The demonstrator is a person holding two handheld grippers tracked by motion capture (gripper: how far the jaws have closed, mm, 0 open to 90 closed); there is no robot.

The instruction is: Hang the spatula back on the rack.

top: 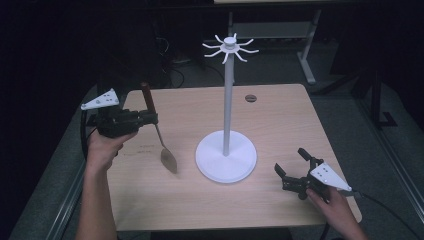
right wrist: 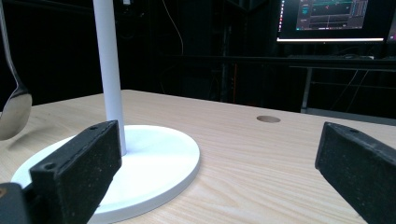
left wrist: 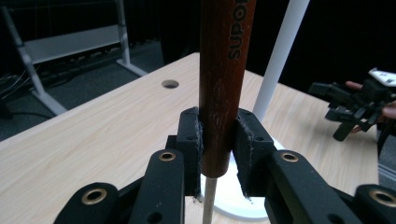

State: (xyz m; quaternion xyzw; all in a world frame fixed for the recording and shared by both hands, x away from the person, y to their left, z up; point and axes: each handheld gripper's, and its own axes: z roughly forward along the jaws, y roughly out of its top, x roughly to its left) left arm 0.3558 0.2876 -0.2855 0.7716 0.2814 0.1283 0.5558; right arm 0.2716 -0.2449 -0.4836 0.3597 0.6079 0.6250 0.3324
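I see my left gripper (top: 149,118) clamped on the spoon's brown wooden handle (left wrist: 223,84), the spoon (top: 161,137) hanging bowl-down above the table (top: 280,125) left of the white hook stand (top: 227,107), while my right gripper (top: 292,167) rests spread wide, holding nothing.

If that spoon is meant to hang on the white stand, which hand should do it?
Probably the left: the left gripper already clamps the spoon by its handle. The right gripper sits open beside the stand.

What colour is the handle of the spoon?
Reddish brown wood with dark lettering; the spoon handle shows best in the left gripper view.
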